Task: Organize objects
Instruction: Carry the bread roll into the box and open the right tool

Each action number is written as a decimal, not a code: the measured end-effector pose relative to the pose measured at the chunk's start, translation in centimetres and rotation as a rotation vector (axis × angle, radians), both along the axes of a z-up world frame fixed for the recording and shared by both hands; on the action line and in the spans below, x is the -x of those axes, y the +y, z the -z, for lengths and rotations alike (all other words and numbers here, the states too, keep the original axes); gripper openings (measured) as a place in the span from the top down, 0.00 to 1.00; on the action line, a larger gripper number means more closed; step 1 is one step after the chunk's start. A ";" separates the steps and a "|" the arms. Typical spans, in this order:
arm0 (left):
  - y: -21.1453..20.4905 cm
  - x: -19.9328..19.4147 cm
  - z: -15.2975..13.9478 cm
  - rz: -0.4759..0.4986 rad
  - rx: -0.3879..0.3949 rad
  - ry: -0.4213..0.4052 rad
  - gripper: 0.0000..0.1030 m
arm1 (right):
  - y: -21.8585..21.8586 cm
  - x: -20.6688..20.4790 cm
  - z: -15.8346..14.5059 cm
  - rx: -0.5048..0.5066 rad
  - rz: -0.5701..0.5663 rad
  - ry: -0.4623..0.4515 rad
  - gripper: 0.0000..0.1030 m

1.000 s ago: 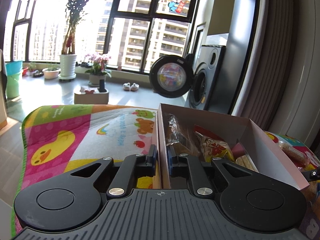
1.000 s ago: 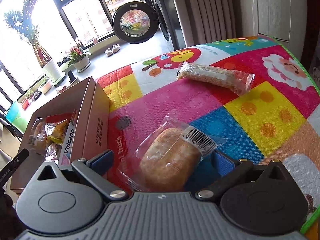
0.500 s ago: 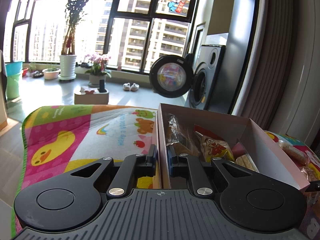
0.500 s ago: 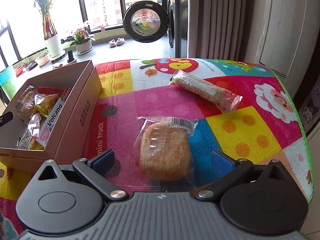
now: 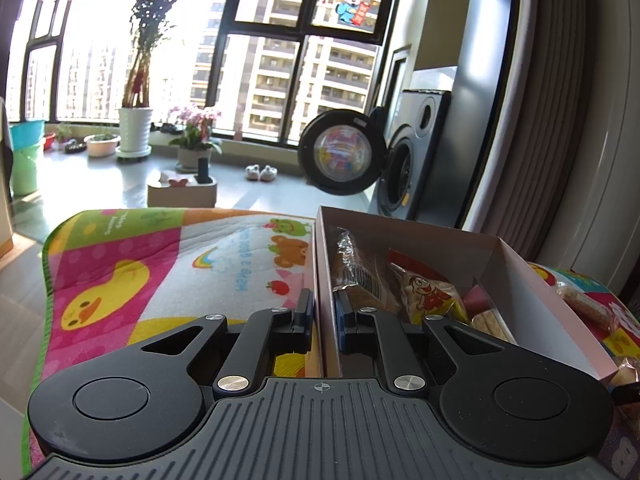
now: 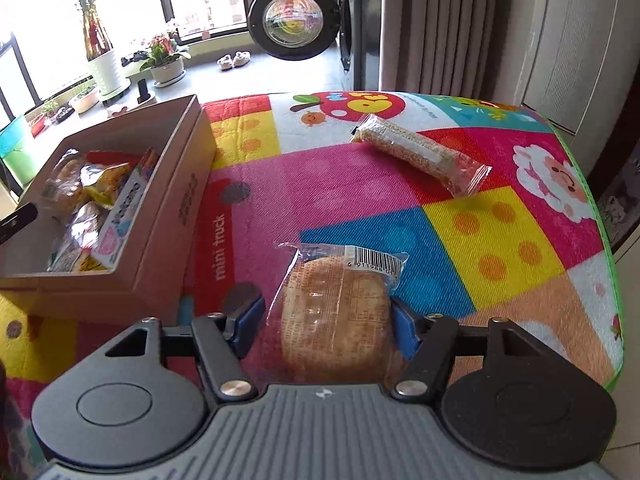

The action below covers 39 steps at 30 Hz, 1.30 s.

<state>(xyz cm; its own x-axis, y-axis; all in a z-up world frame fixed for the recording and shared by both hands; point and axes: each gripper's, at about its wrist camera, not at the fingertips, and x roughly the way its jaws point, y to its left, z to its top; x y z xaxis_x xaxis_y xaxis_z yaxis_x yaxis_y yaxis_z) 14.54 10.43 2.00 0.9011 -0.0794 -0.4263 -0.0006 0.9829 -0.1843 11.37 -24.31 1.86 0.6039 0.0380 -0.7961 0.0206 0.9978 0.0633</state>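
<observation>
Cardboard box (image 6: 168,216) sits at the left of the right wrist frame, open on top and stuffed with snack packs (image 6: 96,204), on a loud cartoon mat (image 6: 360,200) that covers the table. In the left wrist view the same box (image 5: 532,292) fills the right half, and the left gripper (image 5: 323,312) is clamped on its near side wall, one pad outside and one pad inside, squeezed tight on the cardboard.

Over on the right, the right gripper (image 6: 326,320) has its blue pads on either side of a wrapped bun (image 6: 336,312), low in the middle of the frame. Right pad looks to be touching the wrapper; the left pad has a sliver of gap, so the jaws are apart around it rather than squeezing it. The bun lies flat on the mat, barcode end pointing away, just right of the box.

Further up and right of centre a long cereal bar (image 6: 420,152) in clear wrap lies at an angle on the mat, well apart from the bun.

Background stuff: washer (image 6: 292,20) with its round door hanging open at the top of the frame, plants (image 6: 164,52) along the window at upper left, a pair of slippers (image 6: 234,59) on the floor.
</observation>
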 end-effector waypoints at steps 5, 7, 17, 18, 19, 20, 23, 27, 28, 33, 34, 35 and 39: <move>0.0 0.0 0.0 0.000 0.002 0.000 0.87 | 2.5 4.6 -1.2 -0.003 -0.120 0.061 0.36; 0.0 0.0 0.0 0.001 0.003 0.001 0.87 | 3.8 5.8 -2.1 -0.016 -0.156 0.056 0.36; -0.1 0.0 0.3 0.002 0.011 0.005 0.87 | 9.8 3.6 -11.6 -0.049 -0.322 -0.273 0.37; -0.1 0.0 0.3 0.003 0.013 0.005 0.87 | 10.0 2.7 -11.8 -0.051 -0.318 -0.280 0.37; -0.1 0.0 0.3 0.004 0.015 0.006 0.87 | 10.4 1.5 -11.8 -0.050 -0.308 -0.276 0.37; -0.1 0.0 0.3 0.004 0.019 0.006 0.87 | 10.5 0.7 -11.7 -0.057 -0.303 -0.260 0.37; -0.1 -0.1 0.3 0.006 0.025 0.009 0.87 | 10.8 0.4 -10.6 -0.083 -0.332 -0.188 0.34; -0.1 0.0 0.3 0.005 0.027 0.010 0.87 | 11.6 3.6 -8.0 0.028 -0.427 -0.133 0.23; -0.1 0.0 0.3 0.005 0.028 0.010 0.87 | 11.7 4.2 -7.3 0.036 -0.448 -0.106 0.22; -0.1 0.1 0.3 0.005 0.027 0.009 0.87 | 12.3 6.0 -1.9 0.103 -0.496 0.044 0.22; -0.1 0.1 0.3 0.005 0.027 0.009 0.87 | 12.2 5.9 -1.2 0.093 -0.486 0.063 0.22; -0.1 0.1 0.3 0.005 0.028 0.009 0.87 | 12.1 5.7 -0.7 0.073 -0.477 0.081 0.23; -0.1 0.1 0.3 0.005 0.027 0.009 0.87 | 12.7 5.4 -0.3 0.074 -0.487 0.099 0.44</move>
